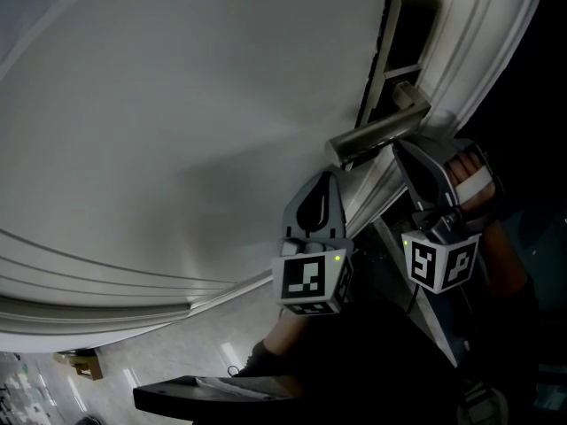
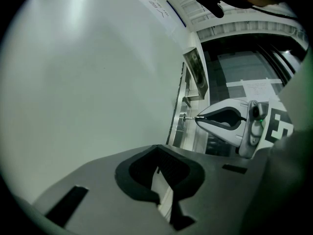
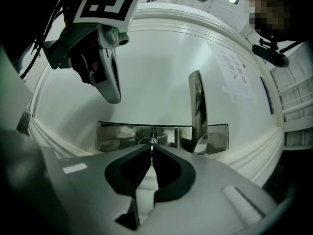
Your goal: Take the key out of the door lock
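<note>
The key (image 3: 151, 141) sticks out of the keyhole in the metal lock plate (image 3: 117, 136) on the white door (image 1: 177, 113). My right gripper (image 3: 152, 145) is shut on the key's head, just below the lever handle (image 3: 196, 106). The left gripper view shows this from the side: the right gripper (image 2: 198, 117) tip pinches the key (image 2: 188, 116) at the plate. My left gripper (image 2: 157, 147) is shut on nothing and hovers close to the door face, left of the lock. In the head view the left gripper (image 1: 330, 177) and right gripper (image 1: 399, 149) sit under the handle (image 1: 376, 131); the key is hidden there.
The door's moulded edge (image 1: 478, 51) runs along the right side. A dark gap (image 1: 407, 25) shows past the door edge. Light floor (image 1: 177, 352) lies below, with a small brown object (image 1: 84, 363) on it. A paper notice (image 3: 234, 67) is stuck on the door.
</note>
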